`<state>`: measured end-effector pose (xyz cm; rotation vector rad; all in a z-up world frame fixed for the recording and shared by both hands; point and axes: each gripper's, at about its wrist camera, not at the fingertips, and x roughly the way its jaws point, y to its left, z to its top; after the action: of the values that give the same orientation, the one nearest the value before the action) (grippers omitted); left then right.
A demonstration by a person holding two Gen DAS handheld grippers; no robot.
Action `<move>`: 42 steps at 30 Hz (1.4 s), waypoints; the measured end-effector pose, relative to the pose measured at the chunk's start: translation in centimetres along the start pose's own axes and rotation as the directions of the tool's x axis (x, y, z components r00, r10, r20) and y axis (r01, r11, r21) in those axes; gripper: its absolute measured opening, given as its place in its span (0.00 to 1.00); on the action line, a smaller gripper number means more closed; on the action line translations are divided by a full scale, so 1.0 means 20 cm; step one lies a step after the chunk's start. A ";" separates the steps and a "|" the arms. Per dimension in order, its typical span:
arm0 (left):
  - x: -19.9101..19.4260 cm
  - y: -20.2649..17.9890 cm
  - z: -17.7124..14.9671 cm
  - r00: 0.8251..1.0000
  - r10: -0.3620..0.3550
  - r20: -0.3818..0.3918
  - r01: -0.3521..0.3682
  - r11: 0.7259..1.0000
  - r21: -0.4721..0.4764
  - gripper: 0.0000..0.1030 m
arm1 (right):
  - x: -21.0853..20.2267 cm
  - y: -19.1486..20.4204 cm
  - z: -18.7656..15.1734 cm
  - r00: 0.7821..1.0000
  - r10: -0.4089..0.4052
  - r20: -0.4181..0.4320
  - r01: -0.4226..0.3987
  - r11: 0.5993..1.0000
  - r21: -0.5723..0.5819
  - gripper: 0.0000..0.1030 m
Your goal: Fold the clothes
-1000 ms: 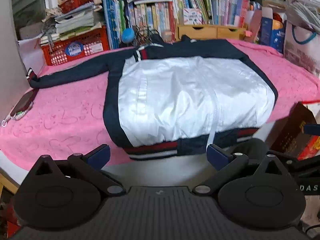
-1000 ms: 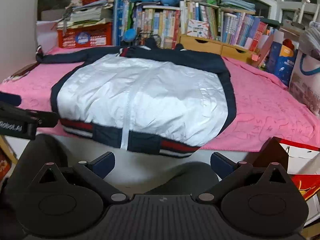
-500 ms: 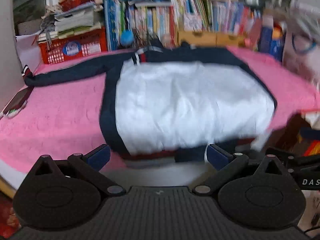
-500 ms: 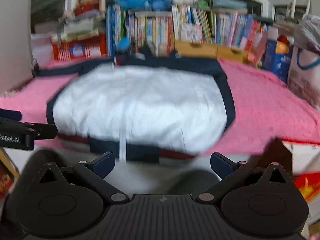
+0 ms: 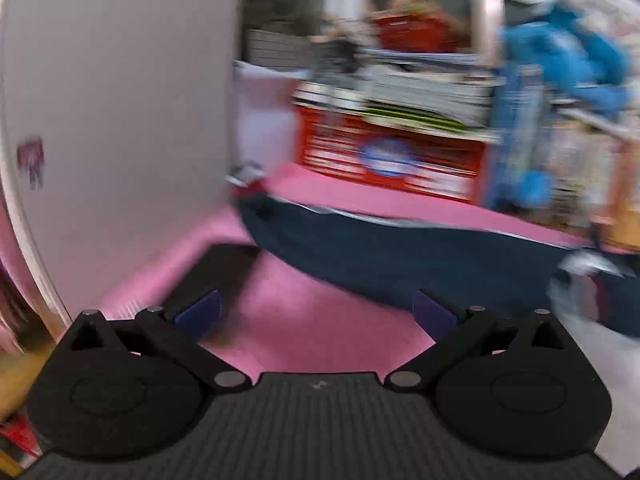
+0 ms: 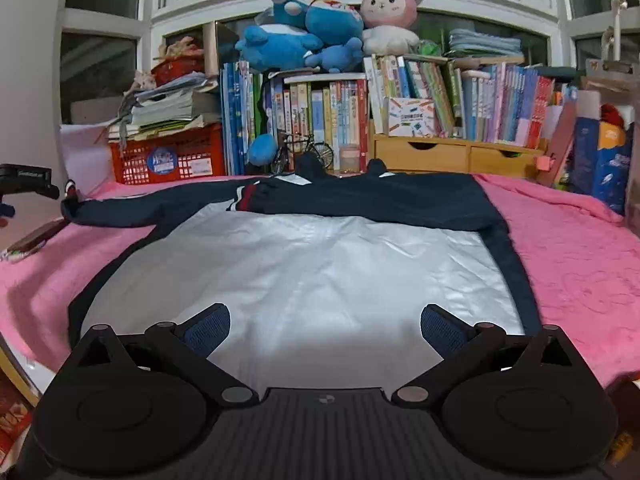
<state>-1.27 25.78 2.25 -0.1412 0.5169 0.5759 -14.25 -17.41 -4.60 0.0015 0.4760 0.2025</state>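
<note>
Pink towelling [image 6: 568, 256] covered the bed on which the jacket [image 6: 304, 276] lay flat, its silvery white body spread directly ahead of the right hand-held gripper [image 6: 325, 322] and partly beneath its blue-padded fingers [image 6: 208, 326]. Those fingers stood wide apart and held nothing. Beyond the white panel, the navy yoke and the right sleeve lay folded across the top of the jacket, while the other navy sleeve [image 6: 132, 210] stretched out to the gripper's left, toward a white wall.

Behind the jacket, past the far edge of the bed, stood a crowded row: a red plastic crate [image 6: 168, 156] under a stack of papers to the left, upright books [image 6: 312, 120] in the middle with blue and pink plush toys [image 6: 304, 36] on top, and a wooden drawer unit [image 6: 456, 156] to the right. A small model bicycle [image 6: 304, 154] stood just behind the collar.

The left wrist view was heavily blurred. The left hand-held gripper [image 5: 316, 312] was also spread wide and empty, hovering over bare pink bedding, with the navy sleeve [image 5: 400, 256] running across just ahead of its fingers. A dark flat object [image 5: 224, 264], too blurred to identify, lay ahead of the left finger, close against the white wall [image 5: 120, 120] that closed off that side. The red crate [image 5: 392, 156] showed beyond the sleeve.
</note>
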 end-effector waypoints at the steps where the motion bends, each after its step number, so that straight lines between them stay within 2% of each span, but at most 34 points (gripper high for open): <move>1: 0.11 0.03 0.06 0.999 0.048 -0.004 -0.048 0.999 0.011 1.00 | 0.04 0.00 0.01 1.000 0.003 -0.004 -0.003 1.000 0.004 1.00; 4: 0.43 0.10 0.21 0.991 0.131 -0.033 -0.131 0.991 0.018 0.99 | 0.14 0.01 0.02 1.000 0.002 -0.008 -0.002 1.000 0.009 1.00; 5: 0.52 0.12 0.24 0.988 0.147 -0.056 -0.147 0.989 0.009 0.94 | 0.17 0.01 0.02 1.000 0.002 -0.009 -0.001 1.000 0.012 1.00; 6: 0.62 0.14 0.27 0.983 0.162 -0.089 -0.163 0.987 -0.004 0.84 | 0.20 0.02 0.02 1.000 0.001 -0.011 -0.001 1.000 0.015 1.00; 7: 0.71 0.16 0.30 0.978 0.169 -0.123 -0.172 0.985 -0.020 0.79 | 0.23 0.02 0.03 1.000 0.001 -0.015 -0.001 1.000 0.020 1.00; 8: 0.78 0.19 0.31 0.975 0.156 -0.156 -0.164 0.986 -0.039 0.66 | 0.26 0.01 0.04 1.000 0.004 -0.023 -0.003 1.000 0.029 1.00; 10: 0.90 0.22 0.33 0.971 0.114 -0.209 -0.131 0.989 -0.069 0.53 | 0.33 0.01 0.05 0.999 0.010 -0.044 -0.008 0.999 0.044 1.00; 12: 0.99 0.23 0.32 0.963 0.086 -0.255 -0.112 0.990 -0.089 0.27 | 0.39 0.00 0.06 0.998 0.020 -0.066 -0.017 0.999 0.048 1.00; 13: 1.02 0.23 0.31 0.958 0.085 -0.273 -0.115 0.989 -0.095 0.19 | 0.42 0.00 0.07 0.997 0.022 -0.070 -0.019 0.999 0.048 1.00; 14: 1.05 0.23 0.31 0.954 0.098 -0.283 -0.130 0.987 -0.096 0.05 | 0.44 0.00 0.07 0.997 0.024 -0.072 -0.021 0.999 0.049 1.00; 16: 1.03 0.21 0.31 0.962 0.106 -0.251 -0.137 0.985 -0.105 0.03 | 0.48 0.00 0.08 0.997 0.035 -0.073 -0.031 0.998 0.052 1.00; 18: 0.93 0.16 0.33 0.985 0.068 -0.160 -0.084 0.992 -0.095 0.02 | 0.51 -0.01 0.09 0.996 0.047 -0.074 -0.044 0.998 0.054 1.00; 19: 0.86 0.12 0.34 0.994 0.024 -0.105 -0.033 0.996 -0.079 0.02 | 0.52 -0.02 0.09 0.996 0.052 -0.070 -0.048 0.997 0.058 1.00; 20: 0.77 0.05 0.36 0.997 -0.048 -0.054 0.046 0.998 -0.047 0.02 | 0.53 -0.04 0.09 0.996 0.058 -0.065 -0.053 0.996 0.067 1.00; 21: 0.66 -0.06 0.38 0.991 -0.131 -0.013 0.131 0.991 0.000 0.02 | 0.54 -0.05 0.10 0.996 0.062 -0.060 -0.058 0.995 0.078 1.00; 22: 0.56 -0.16 0.40 0.976 -0.215 0.025 0.213 0.976 0.051 0.02 | 0.54 -0.07 0.10 0.996 0.065 -0.056 -0.060 0.994 0.093 1.00; 23: 0.45 -0.27 0.41 0.952 -0.301 0.051 0.295 0.950 0.102 0.02 | 0.54 -0.08 0.09 0.996 0.068 -0.052 -0.062 0.992 0.108 1.00; 24: 0.33 -0.41 0.40 0.919 -0.388 0.064 0.376 0.914 0.151 0.02 | 0.54 -0.10 0.09 0.996 0.070 -0.049 -0.063 0.990 0.124 1.00; 26: 0.10 -0.68 0.37 0.834 -0.547 0.069 0.517 0.819 0.250 0.04 | 0.52 -0.15 0.09 0.997 0.067 -0.039 -0.060 0.986 0.155 1.00; 28: -0.07 -0.95 0.25 0.756 -0.655 0.013 0.612 0.713 0.343 0.11 | 0.49 -0.20 0.09 0.998 0.062 -0.028 -0.055 0.980 0.191 1.00; 30: -0.16 -1.16 0.05 0.714 -0.693 -0.101 0.667 0.629 0.399 0.31 | 0.46 -0.26 0.08 0.999 0.050 -0.016 -0.044 0.969 0.245 1.00; 32: -0.21 -1.27 -0.15 0.688 -0.695 -0.208 0.704 0.571 0.422 0.31 | 0.42 -0.34 0.07 0.999 0.050 0.000 -0.047 0.953 0.300 1.00; 35: -0.25 -1.19 -0.31 0.658 -0.705 -0.264 0.745 0.559 0.364 0.32 | 0.38 -0.42 0.04 0.998 0.060 0.012 -0.060 0.937 0.345 1.00; 36: -0.25 -1.15 -0.34 0.656 -0.707 -0.266 0.750 0.568 0.340 0.37 | 0.39 -0.43 0.05 0.998 0.062 0.006 -0.060 0.936 0.346 1.00; 37: -0.24 -1.08 -0.35 0.666 -0.703 -0.250 0.743 0.591 0.314 0.43 | 0.41 -0.43 0.07 0.998 0.070 -0.002 -0.065 0.938 0.339 1.00; 38: -0.23 -1.02 -0.35 0.686 -0.691 -0.227 0.725 0.622 0.295 0.59 | 0.42 -0.43 0.10 0.997 0.077 -0.010 -0.069 0.940 0.333 1.00; 39: -0.23 -0.96 -0.35 0.719 -0.666 -0.196 0.692 0.664 0.283 0.68 | 0.44 -0.42 0.12 0.996 0.085 -0.019 -0.074 0.942 0.327 1.00; 40: -0.22 -0.91 -0.35 0.746 -0.644 -0.172 0.664 0.696 0.274 0.68 | 0.48 -0.42 0.15 0.995 0.095 -0.027 -0.081 0.941 0.328 1.00; 42: -0.19 -0.85 -0.34 0.781 -0.608 -0.144 0.623 0.736 0.265 0.68 | 0.62 -0.39 0.26 0.991 0.126 -0.041 -0.104 0.929 0.356 1.00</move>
<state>2.49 7.87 -1.97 -0.0301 0.5599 -0.1691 0.46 -22.46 -6.06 0.3774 0.5712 0.2304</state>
